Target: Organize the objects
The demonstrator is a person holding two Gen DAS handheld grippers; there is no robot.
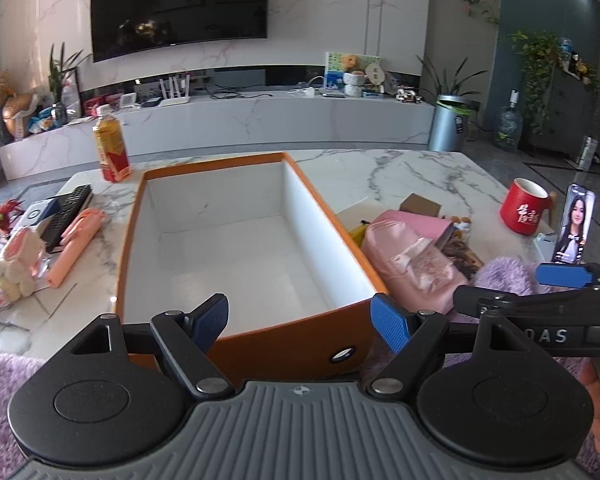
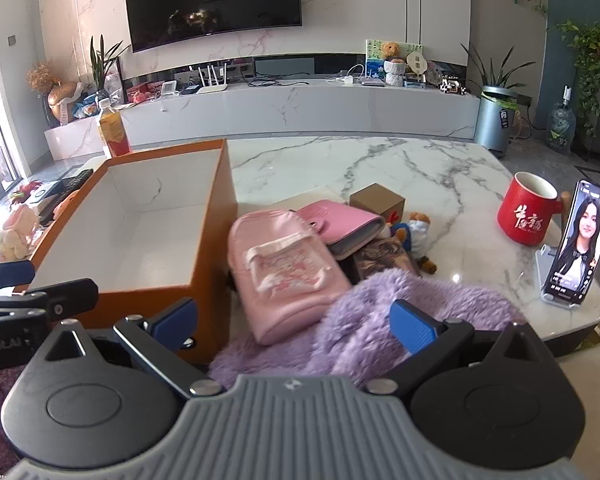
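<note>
Ok — both tools released, nothing gripped. Left tool (image 1: 302, 318) has its jaws spread wide over the near wall of the orange box (image 1: 292, 344); one blue pad sits just inside the rim, the other just outside the box's right corner. Box interior is white and holds nothing, open top, sits on the marble desk (image 1: 412, 168).

Right tool (image 2: 294, 322) is also spread wide, hovering over a purple fluffy sleeve (image 2: 384, 320) at the desk's near edge. Its left pad is close to the box's near-right corner; can't tell if touching.

Items to sort are piled right of the box, on the desk:
- pink pouch (image 2: 284, 276) w/ a printed flap, lying flat, near end touching the purple fluff
- pink wallet (image 2: 346, 226) behind it, partly under the pouch
- small brown cardboard box (image 2: 378, 200) behind the wallet
- small plush toy (image 2: 416, 234) beside the wallet
- dark patterned item under the pile, can't ID

Further right: red mug (image 2: 526, 212), phone on a stand (image 2: 578, 248), screen lit.

Left of the box: drink bottle (image 1: 111, 144) upright at the far corner, TV remote (image 1: 66, 216), folded pink item (image 1: 74, 246), plush rabbit (image 1: 16, 260).
</note>
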